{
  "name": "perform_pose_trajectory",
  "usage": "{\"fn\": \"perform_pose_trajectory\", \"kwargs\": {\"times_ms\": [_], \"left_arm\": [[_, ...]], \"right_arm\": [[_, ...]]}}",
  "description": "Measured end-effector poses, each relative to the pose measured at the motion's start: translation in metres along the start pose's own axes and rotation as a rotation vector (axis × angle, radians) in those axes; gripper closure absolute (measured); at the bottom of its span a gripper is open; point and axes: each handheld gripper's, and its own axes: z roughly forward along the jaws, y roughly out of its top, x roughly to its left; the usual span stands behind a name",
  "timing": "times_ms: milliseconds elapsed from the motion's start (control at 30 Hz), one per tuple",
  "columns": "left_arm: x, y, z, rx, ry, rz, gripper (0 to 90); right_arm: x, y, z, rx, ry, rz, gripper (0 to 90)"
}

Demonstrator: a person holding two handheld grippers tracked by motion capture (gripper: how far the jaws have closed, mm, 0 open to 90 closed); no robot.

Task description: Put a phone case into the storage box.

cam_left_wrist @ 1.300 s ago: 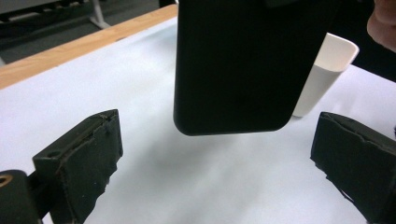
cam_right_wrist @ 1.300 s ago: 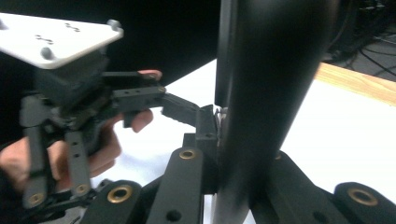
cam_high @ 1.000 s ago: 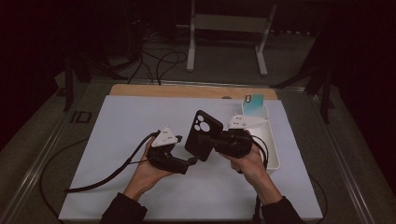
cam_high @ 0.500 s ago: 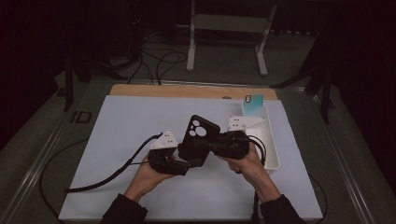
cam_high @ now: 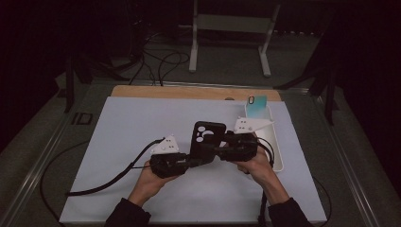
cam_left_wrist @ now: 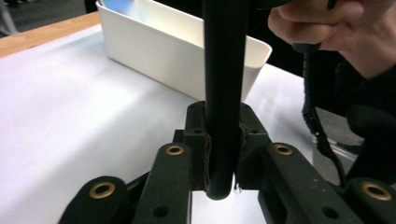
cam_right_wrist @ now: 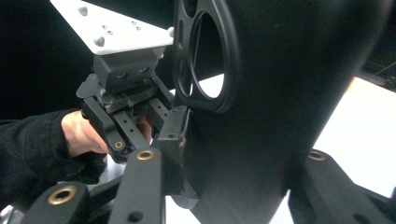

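A black phone case (cam_high: 206, 137) with a round camera cut-out is held up over the white mat, between both grippers. My left gripper (cam_high: 197, 160) comes in from the left. Its jaws have just been closing, and in the left gripper view the pads (cam_left_wrist: 204, 154) press on the case's thin edge (cam_left_wrist: 224, 70). My right gripper (cam_high: 216, 150) reaches in from the right. Its jaws have just been opening. In the right gripper view the case (cam_right_wrist: 280, 93) still stands between the spread jaws of that gripper (cam_right_wrist: 233, 163).
A white tray (cam_high: 279, 158) lies on the mat just right of the hands, with a teal case (cam_high: 257, 101) at its far end. In the left gripper view the tray's wall (cam_left_wrist: 177, 60) is close behind the black case. Cables trail toward the table's front edge.
The black case has tipped a little toward the left. The left gripper's jaws have closed onto its lower edge. Both hands have stayed in place.
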Motion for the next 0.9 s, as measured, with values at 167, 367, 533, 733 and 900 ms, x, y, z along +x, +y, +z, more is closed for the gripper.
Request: {"fn": "perform_pose_trajectory", "kwargs": {"times_ms": [167, 367, 533, 733, 900], "left_arm": [[-0.001, 0.000, 0.000, 0.000, 0.008, 0.005, 79.7], [-0.003, -0.001, -0.001, -0.007, 0.064, 0.021, 80.0], [0.001, -0.001, -0.009, -0.023, 0.126, -0.001, 80.6], [0.004, -0.004, -0.010, -0.026, 0.184, -0.031, 80.5], [0.005, -0.005, -0.007, -0.013, 0.209, -0.037, 80.5]], "right_arm": [[0.001, 0.000, 0.003, 0.003, -0.011, 0.008, 52.0], [0.004, 0.001, 0.009, 0.026, -0.051, 0.002, 38.9], [0.003, 0.001, 0.006, 0.043, -0.186, 0.035, 14.0], [0.003, 0.004, -0.002, 0.010, -0.243, 0.079, 13.6], [0.002, 0.009, -0.003, -0.007, -0.287, 0.119, 13.7]]}}
